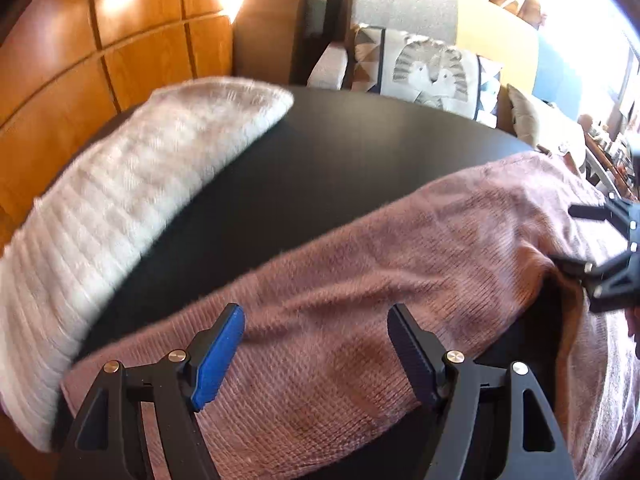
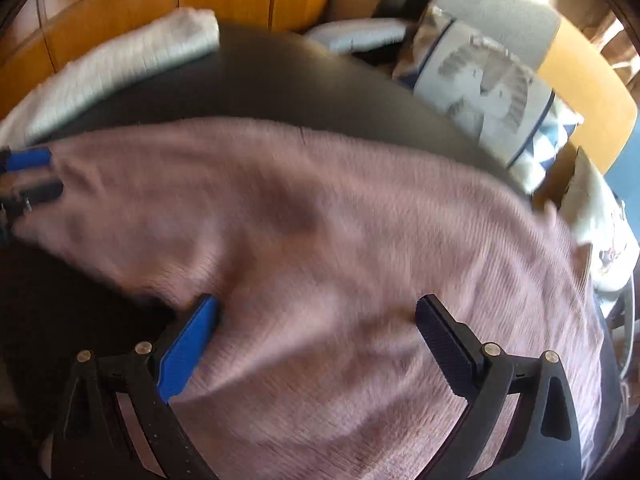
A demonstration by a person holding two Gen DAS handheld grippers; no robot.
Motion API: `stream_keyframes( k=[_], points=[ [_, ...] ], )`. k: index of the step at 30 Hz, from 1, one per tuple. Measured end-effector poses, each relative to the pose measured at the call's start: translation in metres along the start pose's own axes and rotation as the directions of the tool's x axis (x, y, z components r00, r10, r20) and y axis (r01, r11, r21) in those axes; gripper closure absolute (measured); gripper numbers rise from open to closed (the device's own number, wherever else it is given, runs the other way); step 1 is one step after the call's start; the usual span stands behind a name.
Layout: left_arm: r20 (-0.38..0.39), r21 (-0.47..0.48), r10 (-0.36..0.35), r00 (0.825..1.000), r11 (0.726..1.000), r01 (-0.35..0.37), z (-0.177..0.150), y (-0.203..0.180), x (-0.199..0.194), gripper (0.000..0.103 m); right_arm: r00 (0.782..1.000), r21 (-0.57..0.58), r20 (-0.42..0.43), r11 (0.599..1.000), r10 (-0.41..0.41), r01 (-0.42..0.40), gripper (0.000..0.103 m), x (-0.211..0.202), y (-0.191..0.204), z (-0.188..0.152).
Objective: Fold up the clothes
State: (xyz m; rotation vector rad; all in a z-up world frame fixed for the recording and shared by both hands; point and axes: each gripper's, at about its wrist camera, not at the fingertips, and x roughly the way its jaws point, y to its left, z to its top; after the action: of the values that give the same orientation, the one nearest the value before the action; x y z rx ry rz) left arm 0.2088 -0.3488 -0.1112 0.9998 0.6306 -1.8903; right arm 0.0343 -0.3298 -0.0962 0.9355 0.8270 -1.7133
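While both jaws stand spread, left hand-held gripper (image 1: 314,354) hovers over pink sweater (image 1: 360,280), nothing pinched; right hand-held gripper (image 2: 316,350) also spread wide over the same sweater, pads not pressing cloth. Sweater lies flat on black counter (image 1: 312,148), draping off the edge at 4 o'clock. White folded knit (image 1: 132,196) sits at 10 o'clock, apart from it. Patterned cushion (image 1: 432,68) beyond counter at 1 o'clock

The right wrist view is smearing with motion, so the pink sweater (image 2: 320,220) is losing its knit detail and its lower end is running off the bottom edge. The white sweater (image 1: 120,184) is being cut by the left edge, and the right claw (image 1: 576,240) is half disappearing past the right edge.
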Motion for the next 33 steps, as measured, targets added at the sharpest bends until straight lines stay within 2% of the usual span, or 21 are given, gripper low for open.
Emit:
stream_keyframes(
  k=[4, 6, 8, 11, 14, 16, 18, 20, 21, 23, 25, 28, 33],
  points=[
    [0.019, 0.020, -0.015, 1.000, 1.000, 0.015, -0.010, 0.000, -0.005, 0.027, 1.000, 0.038, 0.003, 0.999, 0.005, -0.005, 0.002, -0.002, -0.017, -0.008],
    [0.009, 0.003, -0.032, 0.999, 0.999, 0.032, -0.010, 0.003, -0.010, 0.027, 0.999, 0.032, -0.026, 0.999, -0.025, 0.026, 0.002, -0.004, -0.011, -0.003],
    [0.012, -0.018, -0.043, 0.999, 0.999, 0.043, -0.013, 0.010, -0.021, 0.027, 0.998, 0.032, -0.016, 0.998, -0.056, 0.057, 0.002, -0.013, -0.002, 0.004],
    [0.027, -0.047, -0.035, 0.999, 0.998, 0.036, -0.021, 0.027, -0.036, 0.027, 0.997, 0.027, 0.069, 1.000, -0.017, 0.015, 0.002, -0.034, 0.020, 0.016],
    [0.019, -0.094, -0.016, 1.000, 0.995, 0.018, -0.027, 0.045, -0.040, 0.027, 0.990, 0.012, 0.117, 0.997, 0.074, -0.075, 0.002, -0.039, 0.050, 0.033],
    [-0.001, -0.132, -0.001, 1.000, 0.991, 0.001, -0.033, 0.056, -0.039, 0.027, 0.984, -0.006, 0.112, 0.990, 0.138, -0.138, 0.002, -0.032, 0.076, 0.043],
    [-0.021, -0.158, -0.005, 1.000, 0.987, 0.001, -0.040, 0.062, -0.035, 0.027, 0.982, -0.011, 0.090, 0.986, 0.166, -0.166, 0.005, -0.018, 0.094, 0.049],
    [-0.008, -0.132, 0.010, 1.000, 0.991, -0.011, -0.047, 0.061, -0.037, 0.027, 0.981, -0.001, 0.057, 0.982, 0.187, -0.188, 0.017, -0.002, 0.107, 0.053],
    [-0.006, -0.111, 0.020, 1.000, 0.994, -0.021, -0.051, 0.060, -0.037, 0.027, 0.980, 0.019, 0.028, 0.980, 0.198, -0.198, 0.017, 0.008, 0.111, 0.052],
    [0.010, -0.070, 0.035, 0.999, 0.997, -0.034, -0.059, 0.059, -0.039, 0.027, 0.984, 0.014, -0.005, 0.984, 0.175, -0.175, 0.017, 0.020, 0.117, 0.051],
    [0.033, -0.044, 0.034, 0.999, 0.999, -0.032, -0.065, 0.062, -0.041, 0.026, 0.990, -0.041, 0.016, 0.989, 0.141, -0.140, 0.016, 0.019, 0.124, 0.051],
    [0.054, -0.040, 0.017, 0.998, 0.999, -0.015, -0.071, 0.071, -0.042, 0.026, 0.991, -0.053, 0.019, 0.990, 0.135, -0.134, 0.012, 0.020, 0.122, 0.054],
    [0.019, -0.056, 0.018, 1.000, 0.998, -0.017, -0.065, 0.072, -0.047, 0.026, 0.989, -0.027, 0.001, 0.989, 0.147, -0.146, 0.012, 0.007, 0.127, 0.056]
  ],
)
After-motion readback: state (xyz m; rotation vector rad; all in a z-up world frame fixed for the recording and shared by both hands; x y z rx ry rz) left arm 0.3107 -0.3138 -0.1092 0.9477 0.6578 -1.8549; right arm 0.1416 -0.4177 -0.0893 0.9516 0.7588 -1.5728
